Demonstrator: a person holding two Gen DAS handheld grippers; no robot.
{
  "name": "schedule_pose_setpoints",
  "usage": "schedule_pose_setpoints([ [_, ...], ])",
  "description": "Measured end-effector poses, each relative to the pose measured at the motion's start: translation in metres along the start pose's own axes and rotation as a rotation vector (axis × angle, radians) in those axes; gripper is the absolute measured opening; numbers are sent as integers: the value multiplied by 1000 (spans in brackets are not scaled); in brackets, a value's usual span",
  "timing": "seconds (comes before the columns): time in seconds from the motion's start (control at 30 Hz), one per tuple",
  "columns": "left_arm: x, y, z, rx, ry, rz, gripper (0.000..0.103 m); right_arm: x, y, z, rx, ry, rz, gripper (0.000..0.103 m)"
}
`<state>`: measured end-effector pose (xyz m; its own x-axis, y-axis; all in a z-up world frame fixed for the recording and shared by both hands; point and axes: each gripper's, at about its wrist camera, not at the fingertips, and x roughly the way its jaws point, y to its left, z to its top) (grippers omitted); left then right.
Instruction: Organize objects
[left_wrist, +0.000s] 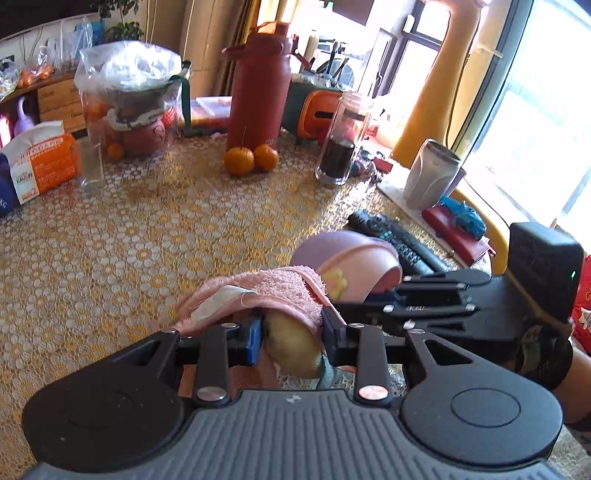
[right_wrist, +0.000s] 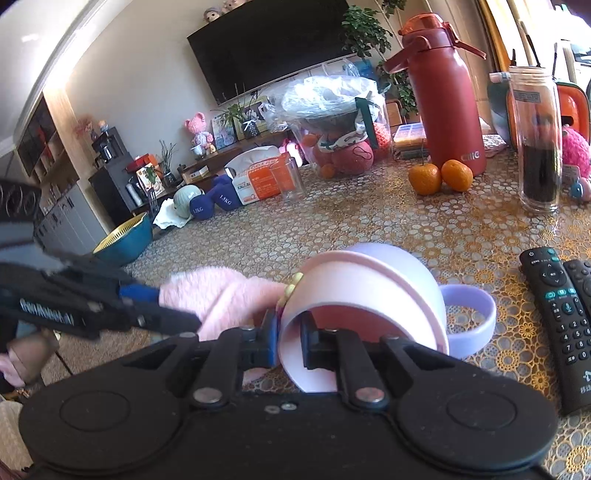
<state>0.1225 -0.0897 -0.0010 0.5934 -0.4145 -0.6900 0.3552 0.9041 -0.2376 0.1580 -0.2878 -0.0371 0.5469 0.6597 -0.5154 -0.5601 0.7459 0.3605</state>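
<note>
Pinching cup rim and towel over the patterned tabletop (right_wrist: 369, 229).
Right gripper (right_wrist: 290, 341) clamped on the tipped pink cup's (right_wrist: 369, 295) rim; left gripper (left_wrist: 291, 338) squeezing the pink towel (left_wrist: 266, 291) bundle beside it.

My left tongs (left_wrist: 291, 341) are matte black, with two round discs at the rear corners and a ribbed grey pad between them. Flat black link bars run forward from silver rivets to blue-faced pads (left_wrist: 253, 341). Triangular cut-outs lighten the outer arms. My right tongs (right_wrist: 290, 341) are the same build: black discs, silver rivets, two small screws near the middle, and a blue pad on the left finger. Seen from the left camera, they carry a black box with a tiny green light at the back, and white lettering runs along one link bar. A dark strap wraps my right wrist (left_wrist: 543, 354).
</note>
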Motion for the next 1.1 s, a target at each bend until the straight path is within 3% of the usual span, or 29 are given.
schedule_pose_setpoints([
  [0.17, -8, -27, 20, 80, -38, -45, 32, 0, 13, -8, -76, 23, 18, 9],
  [0.37, 8, -49, 28, 155, -40, -35, 32, -1, 29, -13, -151, 50, 49, 9],
  [1.1, 32, -2, 50, 53, -43, 67, 31, -14, 12, 10, -130, 2, 15, 8],
])
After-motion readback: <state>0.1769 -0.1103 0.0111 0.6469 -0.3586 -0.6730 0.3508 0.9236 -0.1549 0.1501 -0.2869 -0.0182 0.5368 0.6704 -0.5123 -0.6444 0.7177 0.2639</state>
